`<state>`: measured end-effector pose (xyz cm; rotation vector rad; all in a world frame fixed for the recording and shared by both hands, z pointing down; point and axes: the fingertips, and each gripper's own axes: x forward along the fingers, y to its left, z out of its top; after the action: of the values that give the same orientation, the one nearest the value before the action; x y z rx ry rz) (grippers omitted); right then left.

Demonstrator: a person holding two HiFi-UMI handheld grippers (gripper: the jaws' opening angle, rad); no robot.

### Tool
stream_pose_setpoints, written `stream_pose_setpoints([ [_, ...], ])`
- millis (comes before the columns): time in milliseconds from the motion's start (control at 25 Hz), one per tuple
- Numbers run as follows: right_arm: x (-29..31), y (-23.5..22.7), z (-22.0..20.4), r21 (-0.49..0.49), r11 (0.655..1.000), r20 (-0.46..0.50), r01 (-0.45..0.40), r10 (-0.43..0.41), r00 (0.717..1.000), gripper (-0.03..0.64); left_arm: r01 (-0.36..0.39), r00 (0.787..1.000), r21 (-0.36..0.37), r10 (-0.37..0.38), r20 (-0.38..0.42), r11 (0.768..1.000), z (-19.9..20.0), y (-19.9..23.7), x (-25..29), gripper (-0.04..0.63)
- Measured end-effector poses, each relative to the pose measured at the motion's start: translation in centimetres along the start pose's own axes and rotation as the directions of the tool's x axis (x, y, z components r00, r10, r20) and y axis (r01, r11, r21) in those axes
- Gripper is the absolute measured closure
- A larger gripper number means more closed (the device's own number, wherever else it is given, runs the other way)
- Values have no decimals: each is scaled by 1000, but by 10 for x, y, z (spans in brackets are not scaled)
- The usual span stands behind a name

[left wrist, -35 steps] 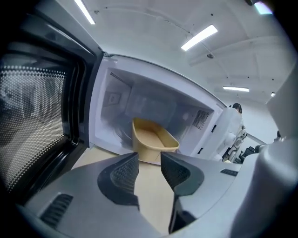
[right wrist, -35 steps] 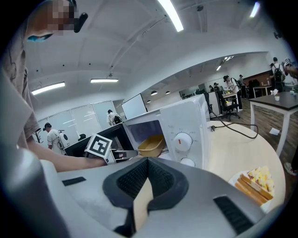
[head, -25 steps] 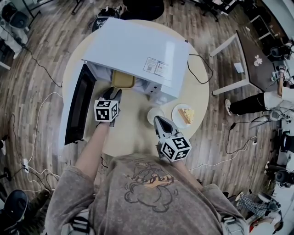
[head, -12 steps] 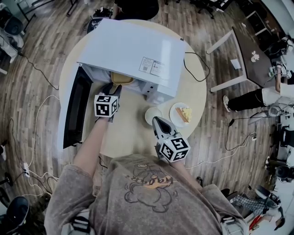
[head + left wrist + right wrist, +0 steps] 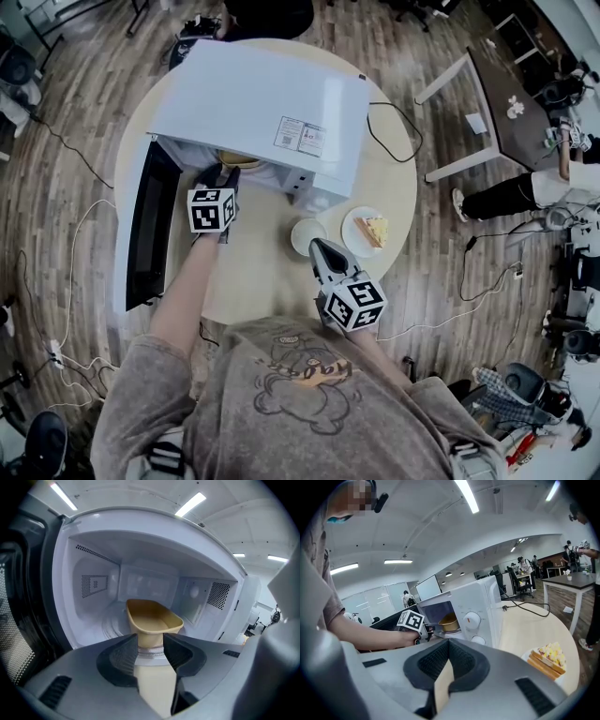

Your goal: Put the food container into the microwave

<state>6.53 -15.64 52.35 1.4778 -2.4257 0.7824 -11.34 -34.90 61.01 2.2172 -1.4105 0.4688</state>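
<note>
The yellow food container [image 5: 154,620] is inside the cavity of the white microwave [image 5: 262,103], over the turntable [image 5: 115,625]. My left gripper [image 5: 151,651] is shut on the container's near end and reaches in through the opening. From the head view only a sliver of the container [image 5: 234,159] shows under the microwave's top, ahead of the left gripper [image 5: 220,176]. The microwave door [image 5: 150,220] hangs wide open to the left. My right gripper [image 5: 314,246] hovers over the table's front, shut with nothing in it. In the right gripper view its jaws [image 5: 449,644] face the microwave [image 5: 473,602].
A white bowl [image 5: 307,235] and a plate with a slice of cake [image 5: 370,231] sit on the round table [image 5: 394,187] right of the microwave. A black power cable [image 5: 398,127] loops behind. People and desks fill the room at the right.
My left gripper has pushed forward, carrying the container deeper into the microwave so less of it shows from above. The right gripper has barely moved.
</note>
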Motion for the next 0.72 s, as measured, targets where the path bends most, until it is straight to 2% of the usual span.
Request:
stream_pose_setpoints([
  [320, -2, -5, 1, 5, 1000, 6, -9, 9, 1000, 617, -10, 1000, -50, 10, 12, 999, 1, 2, -14, 423],
  [720, 11, 12, 10, -33, 991, 11, -130, 130, 991, 617, -11, 998, -160, 22, 64, 987, 2, -14, -72, 423],
])
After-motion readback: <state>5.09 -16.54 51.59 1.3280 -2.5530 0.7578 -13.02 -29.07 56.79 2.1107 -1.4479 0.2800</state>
